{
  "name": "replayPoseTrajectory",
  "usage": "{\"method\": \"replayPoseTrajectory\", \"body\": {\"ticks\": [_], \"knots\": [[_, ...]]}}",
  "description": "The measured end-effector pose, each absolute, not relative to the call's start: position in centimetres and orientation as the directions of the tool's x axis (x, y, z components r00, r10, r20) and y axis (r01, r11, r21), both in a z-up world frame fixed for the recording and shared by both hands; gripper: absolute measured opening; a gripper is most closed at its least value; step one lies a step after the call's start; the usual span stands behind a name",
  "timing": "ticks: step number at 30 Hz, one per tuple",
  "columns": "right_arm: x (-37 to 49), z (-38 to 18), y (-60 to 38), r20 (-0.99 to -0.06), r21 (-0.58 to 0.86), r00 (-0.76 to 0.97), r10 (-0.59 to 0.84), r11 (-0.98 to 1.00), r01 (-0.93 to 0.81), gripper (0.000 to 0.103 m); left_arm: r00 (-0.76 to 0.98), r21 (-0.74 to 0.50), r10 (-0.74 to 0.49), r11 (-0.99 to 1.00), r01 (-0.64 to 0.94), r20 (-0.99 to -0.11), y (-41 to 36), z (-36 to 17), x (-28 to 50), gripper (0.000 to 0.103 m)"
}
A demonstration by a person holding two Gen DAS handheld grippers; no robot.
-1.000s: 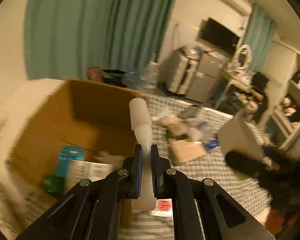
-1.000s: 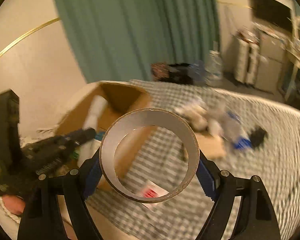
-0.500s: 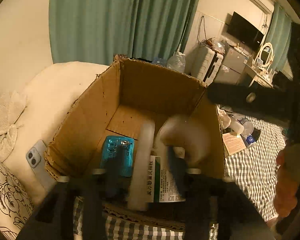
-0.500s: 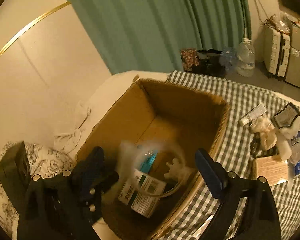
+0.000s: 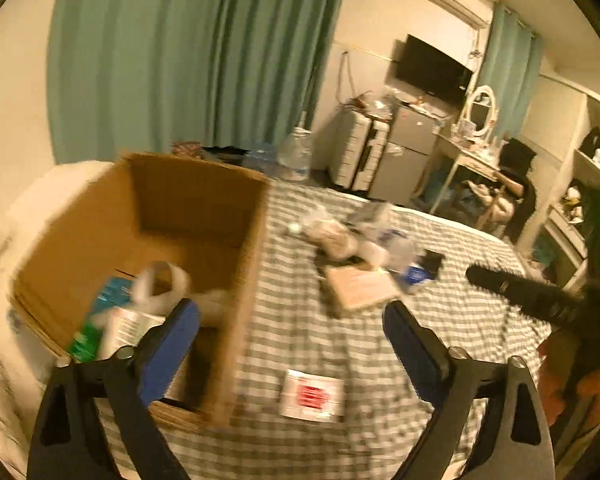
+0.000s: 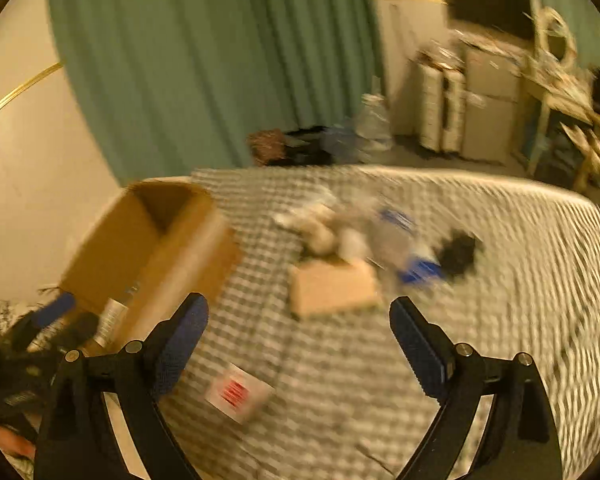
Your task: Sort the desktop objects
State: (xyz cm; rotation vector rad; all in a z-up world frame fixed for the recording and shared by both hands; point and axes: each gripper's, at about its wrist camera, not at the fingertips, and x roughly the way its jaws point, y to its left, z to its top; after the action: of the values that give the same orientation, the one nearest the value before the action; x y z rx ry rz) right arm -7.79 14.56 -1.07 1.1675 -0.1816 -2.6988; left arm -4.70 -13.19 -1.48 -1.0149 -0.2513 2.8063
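Note:
An open cardboard box (image 5: 236, 280) (image 6: 168, 248) stands at the left of the checked bed. Inside it lie a tape roll (image 5: 162, 280), a teal pack (image 5: 110, 292) and a white-and-green carton (image 5: 120, 328). My left gripper (image 5: 292, 332) is open and empty, just right of the box's near corner. My right gripper (image 6: 298, 328) is open and empty above the bed. A pile of loose objects (image 5: 364, 240) (image 6: 360, 236) lies mid-bed with a tan flat box (image 5: 360, 286) (image 6: 332, 288). A white card with red print (image 5: 312, 396) (image 6: 236, 394) lies nearest.
The checked bedcover (image 6: 500, 280) stretches right. The right gripper shows as a black bar in the left wrist view (image 5: 532, 296). Green curtain (image 5: 188, 60), suitcases and a fridge (image 5: 404, 156) stand behind the bed. Both views are motion-blurred.
Both grippers let go of their loads over the box, the white tube and the tape roll, and pulled back to the right. Both now stand open over the bed.

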Motion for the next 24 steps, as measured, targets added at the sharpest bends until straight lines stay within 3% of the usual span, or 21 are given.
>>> {"method": "replayPoseTrajectory", "body": {"ticks": [5,15,24], "knots": [[-5.7,-5.3,20.2,-0.743,0.196,-0.651,-0.157,-0.981,0.013,0.092,-0.727,-0.208,0.212,-0.973,-0.096,-0.653,-8.0,-5.0,-3.5,0.103],[-5.2,-8.7,22.5,-0.779,0.219,-0.601,-0.179,-0.976,0.005,0.092,-0.591,-0.126,0.122,-0.991,-0.034,-0.798,-5.8,-15.1,-4.9,0.103],[-2.9,-11.1,24.6,-0.91,0.205,-0.365,-0.198,-0.979,0.022,0.092,-0.56,-0.18,0.142,-0.984,0.012,-0.816,-7.9,-18.4,-7.7,0.101]]}}
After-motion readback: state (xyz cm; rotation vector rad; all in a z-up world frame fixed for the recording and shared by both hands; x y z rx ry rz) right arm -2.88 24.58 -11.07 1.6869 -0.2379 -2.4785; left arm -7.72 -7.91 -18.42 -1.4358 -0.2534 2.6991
